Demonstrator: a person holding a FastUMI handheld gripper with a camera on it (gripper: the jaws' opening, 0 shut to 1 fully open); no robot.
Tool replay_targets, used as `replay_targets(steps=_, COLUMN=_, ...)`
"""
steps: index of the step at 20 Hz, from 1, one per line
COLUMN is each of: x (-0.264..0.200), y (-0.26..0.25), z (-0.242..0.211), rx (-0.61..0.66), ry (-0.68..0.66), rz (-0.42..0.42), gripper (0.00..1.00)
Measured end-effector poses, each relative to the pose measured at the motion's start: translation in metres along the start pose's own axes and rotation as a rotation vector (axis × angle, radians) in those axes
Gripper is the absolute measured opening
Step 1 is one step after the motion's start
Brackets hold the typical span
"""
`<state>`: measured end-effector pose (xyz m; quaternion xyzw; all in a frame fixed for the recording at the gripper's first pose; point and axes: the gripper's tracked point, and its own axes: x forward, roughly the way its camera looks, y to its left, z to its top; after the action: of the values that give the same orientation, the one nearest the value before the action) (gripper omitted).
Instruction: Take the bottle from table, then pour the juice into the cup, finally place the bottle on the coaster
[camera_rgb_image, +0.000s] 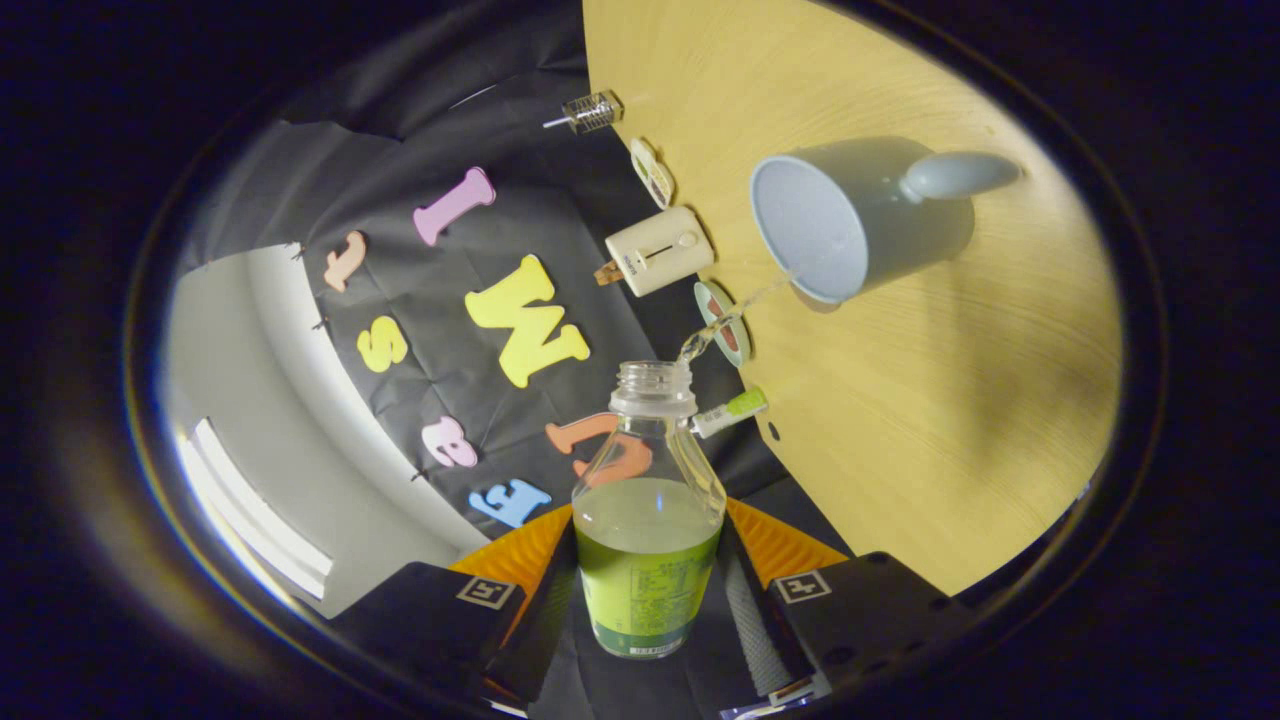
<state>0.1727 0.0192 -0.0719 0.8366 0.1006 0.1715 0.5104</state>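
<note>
A clear plastic bottle with a green label and no cap is held between my fingers, tipped over sideways toward the table. My gripper is shut on its lower body, both fingers pressing its sides. Pale green juice fills about the lower half. A thin stream runs from the bottle's mouth to the rim of the grey-blue cup, which stands on the wooden table with its handle on the far side. A round coaster with a green rim and red pattern lies at the table's edge, between the bottle's mouth and the cup.
A white box-shaped device sits along the table's edge, with a second small oval disc beyond it. A white and green marker lies near the bottle's neck. A small clear object is farther off.
</note>
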Motion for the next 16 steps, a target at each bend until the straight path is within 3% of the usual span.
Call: replay_targets(steps=16, x=-0.005, y=0.019, z=0.010, rx=0.175, ry=0.013, rz=0.108, gripper=0.78)
